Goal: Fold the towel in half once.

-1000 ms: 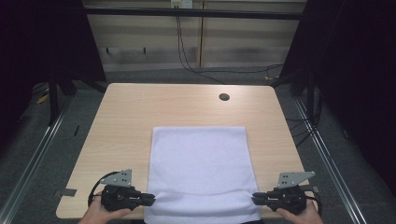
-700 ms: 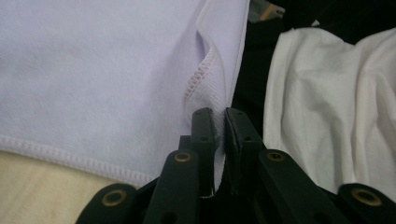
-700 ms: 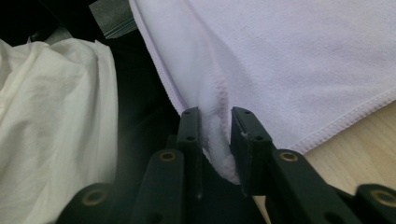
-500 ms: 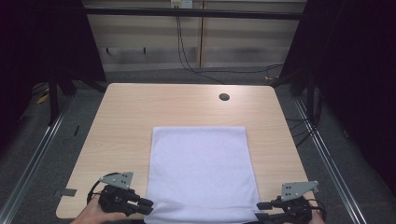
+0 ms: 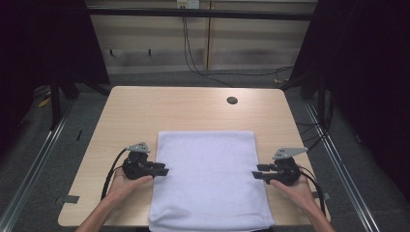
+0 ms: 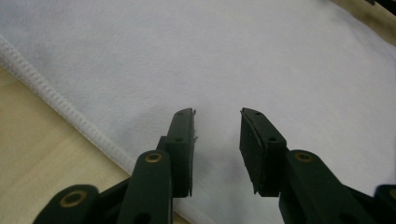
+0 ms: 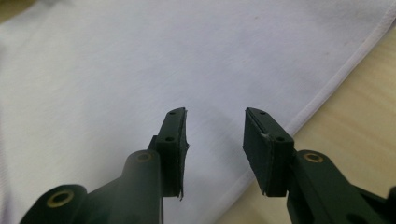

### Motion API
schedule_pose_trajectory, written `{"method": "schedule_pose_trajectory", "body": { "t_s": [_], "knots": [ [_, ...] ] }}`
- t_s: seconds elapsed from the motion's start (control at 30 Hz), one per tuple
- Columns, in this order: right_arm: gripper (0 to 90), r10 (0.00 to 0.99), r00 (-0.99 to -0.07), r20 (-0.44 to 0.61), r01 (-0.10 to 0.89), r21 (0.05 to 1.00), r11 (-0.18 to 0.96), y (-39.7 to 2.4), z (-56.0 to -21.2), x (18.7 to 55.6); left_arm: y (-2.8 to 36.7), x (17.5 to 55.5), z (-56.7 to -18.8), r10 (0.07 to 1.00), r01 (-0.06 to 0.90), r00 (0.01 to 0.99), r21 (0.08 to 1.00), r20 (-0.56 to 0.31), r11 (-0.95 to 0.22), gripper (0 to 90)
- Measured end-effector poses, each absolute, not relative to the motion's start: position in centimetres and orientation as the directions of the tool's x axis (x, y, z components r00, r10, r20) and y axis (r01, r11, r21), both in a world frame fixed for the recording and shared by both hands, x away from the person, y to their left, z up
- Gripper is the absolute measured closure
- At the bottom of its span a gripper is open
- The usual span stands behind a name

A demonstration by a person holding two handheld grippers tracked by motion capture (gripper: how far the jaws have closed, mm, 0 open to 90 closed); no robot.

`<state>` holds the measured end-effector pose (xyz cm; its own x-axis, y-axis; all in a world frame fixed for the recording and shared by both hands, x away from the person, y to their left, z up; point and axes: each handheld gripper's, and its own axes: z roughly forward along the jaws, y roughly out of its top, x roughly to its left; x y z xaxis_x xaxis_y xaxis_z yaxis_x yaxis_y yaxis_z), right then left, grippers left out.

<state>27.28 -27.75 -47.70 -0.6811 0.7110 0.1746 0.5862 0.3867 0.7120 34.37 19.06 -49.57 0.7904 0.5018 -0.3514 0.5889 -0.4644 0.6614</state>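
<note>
You have released the near corners of the white towel [image 5: 208,181] and brought both grippers up to its side edges. The left gripper [image 5: 163,170] has just been opening and the right gripper [image 5: 256,173] stands apart; neither clamps anything. The towel lies flat on the table [image 5: 145,111], ready for the next fold.
</note>
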Motion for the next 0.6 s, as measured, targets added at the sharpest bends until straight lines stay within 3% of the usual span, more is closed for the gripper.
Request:
{"method": "schedule_pose_trajectory", "body": {
  "t_s": [0.2,0.3,0.37,0.47,0.6],
  "knots": [
    [55.7,0.743,-0.655,0.141,0.604,0.688,0.402,-25.9,-49.0,31.5,18.7,36.3,-49.7,0.576,0.574,0.773,0.681,-0.267,-0.455,56.8],
    [58.8,0.748,-0.656,0.102,0.597,0.676,0.431,-25.1,-49.8,32.2,18.7,36.2,-49.8,0.580,0.575,0.771,0.679,-0.263,-0.457,56.8],
    [65.3,0.746,-0.663,0.065,0.583,0.670,0.460,-24.9,-49.7,32.0,18.6,35.9,-49.8,0.577,0.548,0.787,0.680,-0.220,-0.487,67.4],
    [75.5,0.747,-0.661,0.070,0.593,0.659,0.463,-24.9,-49.6,31.4,19.0,35.5,-50.1,0.570,0.544,0.789,0.693,-0.229,-0.474,82.8],
    [81.8,0.736,-0.673,0.068,0.593,0.643,0.484,-24.7,-49.4,30.3,18.8,34.2,-50.0,0.552,0.528,0.805,0.688,-0.217,-0.498,87.2]
  ]
}}
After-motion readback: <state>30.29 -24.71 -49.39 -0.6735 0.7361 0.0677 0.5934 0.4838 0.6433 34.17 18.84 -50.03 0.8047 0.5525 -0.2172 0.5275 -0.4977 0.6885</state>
